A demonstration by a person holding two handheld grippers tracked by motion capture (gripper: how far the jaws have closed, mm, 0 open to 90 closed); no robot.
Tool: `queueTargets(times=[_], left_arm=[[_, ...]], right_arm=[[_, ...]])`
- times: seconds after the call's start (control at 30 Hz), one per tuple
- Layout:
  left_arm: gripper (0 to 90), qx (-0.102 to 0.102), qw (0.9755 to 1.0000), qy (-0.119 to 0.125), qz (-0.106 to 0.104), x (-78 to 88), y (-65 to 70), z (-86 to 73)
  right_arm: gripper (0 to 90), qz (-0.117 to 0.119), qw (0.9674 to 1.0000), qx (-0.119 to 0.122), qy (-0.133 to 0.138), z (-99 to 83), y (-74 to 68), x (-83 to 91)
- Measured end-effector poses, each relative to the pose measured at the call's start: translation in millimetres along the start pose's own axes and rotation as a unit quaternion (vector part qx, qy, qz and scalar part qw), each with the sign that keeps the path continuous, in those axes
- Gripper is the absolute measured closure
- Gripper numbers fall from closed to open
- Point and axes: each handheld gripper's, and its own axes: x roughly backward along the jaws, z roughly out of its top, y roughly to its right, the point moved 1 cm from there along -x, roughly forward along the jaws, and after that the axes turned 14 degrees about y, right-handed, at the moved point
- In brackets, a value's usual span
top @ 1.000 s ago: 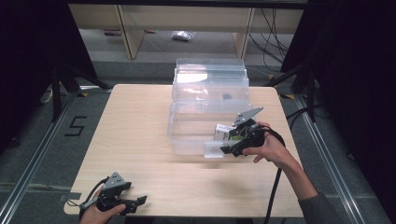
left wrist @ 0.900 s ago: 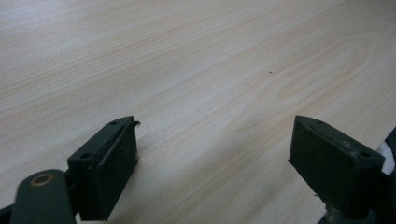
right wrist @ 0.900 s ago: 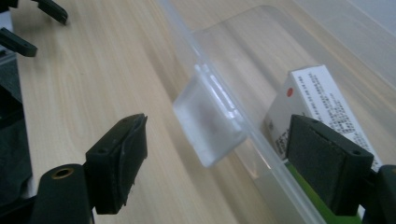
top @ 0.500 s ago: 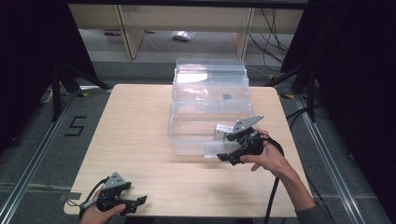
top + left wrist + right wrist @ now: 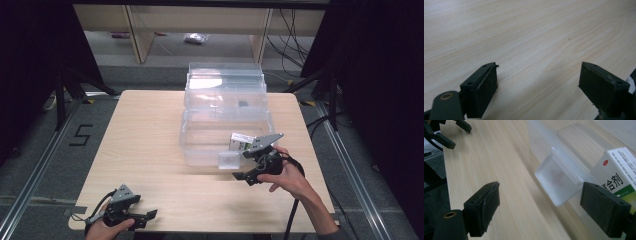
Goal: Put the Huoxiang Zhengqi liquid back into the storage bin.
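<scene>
Landmark: the clear plastic bin [image 5: 200,145] at the middle of the table [image 5: 150,130]. Nearest the person, well apart from the bin toward the near left corner of the table, the left gripper [image 5: 131,216] rests low over bare wood, jaws spread wide with nothing between them; its own view confirms the gap [image 5: 537,82] and only wood grain beyond. Just beside the bin's near right corner, the right gripper [image 5: 250,165] is held in the person's right hand [image 5: 287,177], jaws likewise spread and empty [image 5: 539,205]. Directly ahead of it, the bin's frosted front latch [image 5: 557,181] juts from the near wall. The white and green medicine box [image 5: 241,141] sits inside the bin against its near right wall, tilted, touching no jaw. Judgement: the box looks already placed and let go; what is left seems to concern the latch or the lid [image 5: 225,82], which stands up at the bin's far edge, so closing is not yet done. Hard to make out: a small dark thing [image 5: 243,104] deeper in the bin, unidentifiable through the plastic; a reddish smudge behind the latch; the box's lower half, hidden by the right jaw in the right gripper view; whether the box lies flat on the bin floor.
</scene>
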Motion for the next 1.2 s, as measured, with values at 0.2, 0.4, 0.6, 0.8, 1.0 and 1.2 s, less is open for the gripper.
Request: queueTargets(times=[0.2, 0.4, 0.6, 0.8, 1.0, 1.2], left_arm=[[14.8, -0.001, 1.0, 0.0, 0.001, 0.3, 0.0, 0.1], [14.8, -0.001, 1.0, 0.0, 0.001, 0.5, -0.1, 0.1], [14.8, -0.002, 1.0, 0.0, 0.0, 0.6, -0.2, 0.2], [14.8, -0.002, 1.0, -0.001, 0.0, 0.6, -0.2, 0.2], [14.8, -0.005, 1.0, -0.004, -0.002, 1.4, -0.8, 0.6], [14.8, -0.004, 1.0, -0.003, -0.002, 1.3, -0.6, 0.5]], right_arm=[[17.1, 0.003, 1.0, -0.008, 0.0, -3.9, -5.2, -2.0], [17.2, 0.009, 1.0, -0.001, 0.003, -6.9, -8.9, -0.8], [17.2, 0.013, 0.9999, -0.011, 0.002, -12.6, -12.8, 0.1], [17.2, 0.012, 0.9999, -0.007, 0.01, -18.9, -15.5, 1.3], [17.2, 0.018, 0.9998, -0.007, 0.007, -24.5, -20.1, 0.8], [17.2, 0.021, 0.9997, -0.012, 0.001, -31.2, -22.9, -1.2]])
